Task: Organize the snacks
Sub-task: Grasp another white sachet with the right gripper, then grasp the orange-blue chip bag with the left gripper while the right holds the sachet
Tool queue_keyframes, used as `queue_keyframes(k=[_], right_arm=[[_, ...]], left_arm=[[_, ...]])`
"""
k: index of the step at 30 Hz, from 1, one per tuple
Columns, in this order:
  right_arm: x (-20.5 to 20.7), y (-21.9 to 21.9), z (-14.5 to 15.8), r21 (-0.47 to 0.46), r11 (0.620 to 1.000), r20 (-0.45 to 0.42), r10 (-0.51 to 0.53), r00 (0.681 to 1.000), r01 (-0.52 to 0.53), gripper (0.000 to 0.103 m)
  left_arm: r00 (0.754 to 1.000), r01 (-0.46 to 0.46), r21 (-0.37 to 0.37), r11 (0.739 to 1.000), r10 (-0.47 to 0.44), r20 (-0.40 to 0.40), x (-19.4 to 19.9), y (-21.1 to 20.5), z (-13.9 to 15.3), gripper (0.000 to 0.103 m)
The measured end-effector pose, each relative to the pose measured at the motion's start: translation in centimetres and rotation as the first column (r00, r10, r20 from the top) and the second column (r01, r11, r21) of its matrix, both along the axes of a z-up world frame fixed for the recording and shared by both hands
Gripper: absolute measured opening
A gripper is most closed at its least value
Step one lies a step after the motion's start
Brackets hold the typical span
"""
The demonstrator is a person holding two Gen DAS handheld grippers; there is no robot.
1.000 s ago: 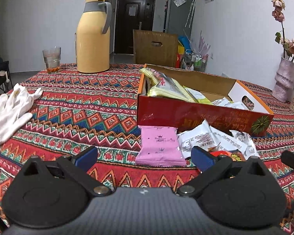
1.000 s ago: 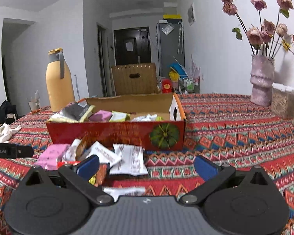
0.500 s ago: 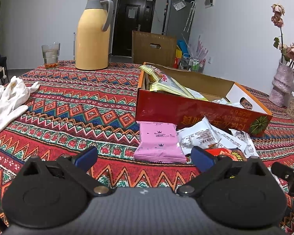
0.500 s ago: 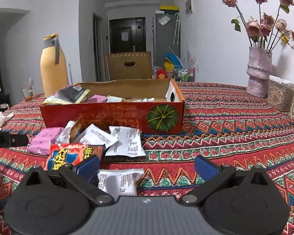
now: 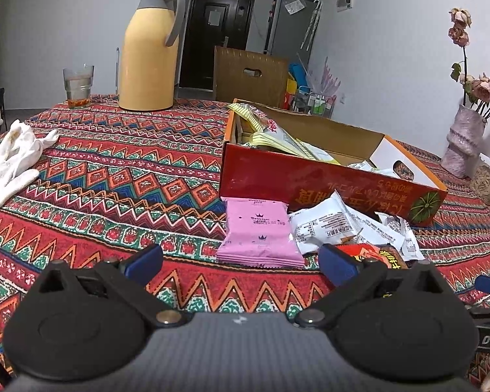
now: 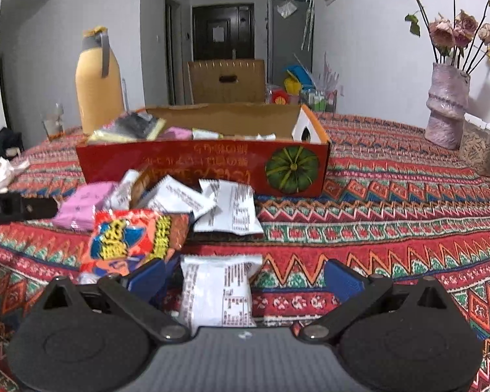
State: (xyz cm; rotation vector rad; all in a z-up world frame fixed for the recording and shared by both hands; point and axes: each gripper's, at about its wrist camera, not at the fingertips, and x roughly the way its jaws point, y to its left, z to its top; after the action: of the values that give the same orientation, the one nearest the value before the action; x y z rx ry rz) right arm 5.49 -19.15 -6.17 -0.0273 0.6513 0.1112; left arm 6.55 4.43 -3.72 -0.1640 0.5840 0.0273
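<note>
A red cardboard box (image 5: 326,184) (image 6: 212,166) holds several snack packets. In front of it on the patterned cloth lie a pink packet (image 5: 259,233) (image 6: 81,205), white packets (image 5: 330,227) (image 6: 225,209) and a red-orange packet (image 6: 130,238) (image 5: 375,256). My left gripper (image 5: 240,261) is open and empty, just short of the pink packet. My right gripper (image 6: 245,277) is open, with a white packet (image 6: 219,289) lying between its fingers, nearer the left one. The left gripper's side shows in the right wrist view (image 6: 16,207).
A yellow thermos (image 5: 152,49) and a glass (image 5: 78,85) stand at the far left of the table. White gloves (image 5: 6,160) lie at the left edge. A vase with dried flowers (image 6: 446,111) stands far right, a container (image 6: 480,153) beside it.
Both grippers have drawn back toward the table's near edge and lifted slightly. The white packet and the red-orange packet have come into the right wrist view. Both stay open.
</note>
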Motion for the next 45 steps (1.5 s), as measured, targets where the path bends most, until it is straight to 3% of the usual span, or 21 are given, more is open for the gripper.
queue_keyframes(k=[7, 13, 27, 35, 45], right_arm=[[0.1, 0.2, -0.7, -0.011, 1.000, -0.028, 0.018, 0.999, -0.018, 0.079], [0.2, 0.1, -1.0, 0.011, 0.999, -0.047, 0.042, 0.998, -0.041, 0.043], [-1.8, -1.3, 0.4, 0.070, 0.997, 0.043, 0.028, 0.999, -0.031, 0.040], [-3.2, -3.4, 1.0, 0.104, 0.995, 0.100, -0.002, 0.995, -0.009, 0.040], [-4.5, -6.1, 0.5, 0.150, 0.989, 0.129, -0.034, 0.991, 0.014, 0.040]], left_arm=[[1.000, -0.002, 0.002, 1.000, 0.002, -0.014, 0.2, -0.1, -0.1, 0.103], [1.000, -0.006, 0.005, 1.000, 0.007, -0.021, 0.4, -0.1, -0.3, 0.103], [0.999, -0.010, 0.011, 1.000, 0.011, -0.039, -0.3, -0.7, 1.1, 0.103], [0.998, 0.031, 0.020, 0.999, -0.030, -0.047, -1.7, -3.8, 2.6, 0.103], [0.992, 0.062, 0.043, 0.997, -0.057, -0.115, -1.9, -7.7, 2.4, 0.103]])
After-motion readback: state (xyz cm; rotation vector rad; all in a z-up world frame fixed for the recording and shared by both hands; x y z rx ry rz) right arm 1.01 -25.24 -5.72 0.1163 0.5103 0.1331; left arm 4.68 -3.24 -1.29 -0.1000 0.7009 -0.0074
